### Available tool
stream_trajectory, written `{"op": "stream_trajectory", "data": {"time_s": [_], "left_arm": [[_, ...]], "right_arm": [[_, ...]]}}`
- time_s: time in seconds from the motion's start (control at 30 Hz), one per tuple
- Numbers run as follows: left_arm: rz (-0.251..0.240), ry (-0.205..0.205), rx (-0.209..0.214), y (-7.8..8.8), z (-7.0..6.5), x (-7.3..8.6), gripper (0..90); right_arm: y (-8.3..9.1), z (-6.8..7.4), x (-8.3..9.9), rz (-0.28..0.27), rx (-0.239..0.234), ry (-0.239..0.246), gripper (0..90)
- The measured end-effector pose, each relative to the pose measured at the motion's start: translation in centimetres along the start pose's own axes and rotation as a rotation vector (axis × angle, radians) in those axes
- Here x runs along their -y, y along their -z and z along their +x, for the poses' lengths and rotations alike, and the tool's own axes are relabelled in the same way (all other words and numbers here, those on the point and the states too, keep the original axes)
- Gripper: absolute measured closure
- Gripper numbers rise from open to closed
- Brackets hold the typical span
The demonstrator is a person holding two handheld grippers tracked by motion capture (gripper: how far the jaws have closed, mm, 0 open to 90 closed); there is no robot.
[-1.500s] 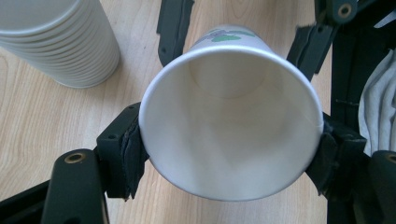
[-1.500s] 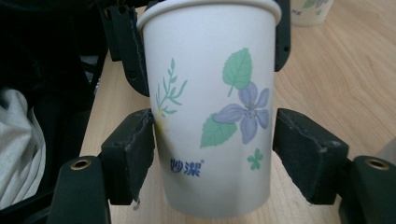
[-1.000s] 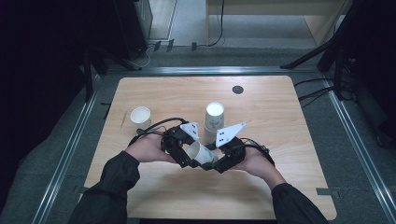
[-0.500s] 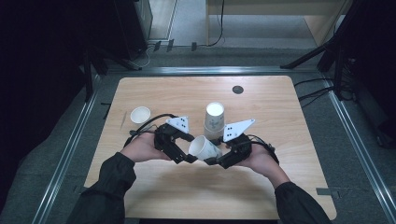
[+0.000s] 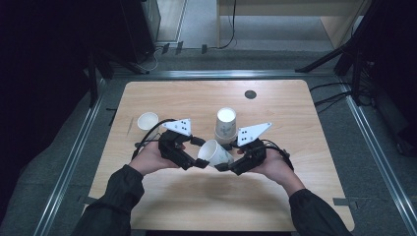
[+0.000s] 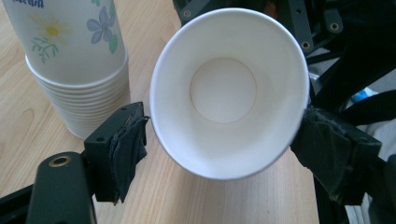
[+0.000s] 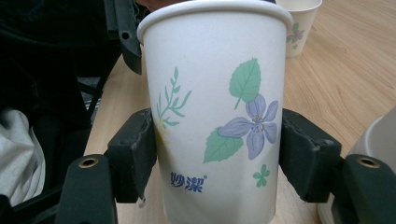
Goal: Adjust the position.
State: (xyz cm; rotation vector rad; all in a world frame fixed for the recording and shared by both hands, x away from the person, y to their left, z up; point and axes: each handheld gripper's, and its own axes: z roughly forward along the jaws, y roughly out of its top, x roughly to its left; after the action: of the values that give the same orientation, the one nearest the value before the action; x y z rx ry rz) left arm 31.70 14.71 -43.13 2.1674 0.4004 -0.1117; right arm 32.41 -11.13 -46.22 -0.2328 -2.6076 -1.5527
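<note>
Item: paper cup (image 5: 215, 152), lying sideways above the table (image 5: 305, 113), near the cup stack (image 5: 225, 124). We are clamping it in our right gripper (image 5: 222, 166). Our left gripper (image 5: 200, 163), jaws just opening, is standing apart around its rim.

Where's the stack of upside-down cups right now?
In the high view the cup stack stands bottoms-up on the table right of centre, just behind the single cup that the right gripper holds.

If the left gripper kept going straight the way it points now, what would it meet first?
Most likely the paper cup, whose open mouth faces the left gripper between its jaws; the right gripper holds it.
</note>
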Motion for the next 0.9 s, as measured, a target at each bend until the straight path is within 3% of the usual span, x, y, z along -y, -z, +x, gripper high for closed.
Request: {"op": "stream_trajectory", "data": {"time_s": [0.2, 0.67, 0.9], "left_arm": [[-0.041, 0.002, 0.001, -0.5, -0.2, 0.0, 18.7], [-0.056, 0.003, 0.016, -1.3, -0.3, 0.3, 22.2], [-0.037, 0.004, 0.011, -1.3, -0.4, 0.3, 24.6]], "right_arm": [[-0.2, -0.1, -0.1, -0.005, -0.006, 0.003, 33.3], [-0.6, 0.1, 0.0, -0.001, -0.02, 0.008, 33.4], [-0.7, 0.0, 0.1, 0.008, -0.029, -0.007, 33.2]]}}
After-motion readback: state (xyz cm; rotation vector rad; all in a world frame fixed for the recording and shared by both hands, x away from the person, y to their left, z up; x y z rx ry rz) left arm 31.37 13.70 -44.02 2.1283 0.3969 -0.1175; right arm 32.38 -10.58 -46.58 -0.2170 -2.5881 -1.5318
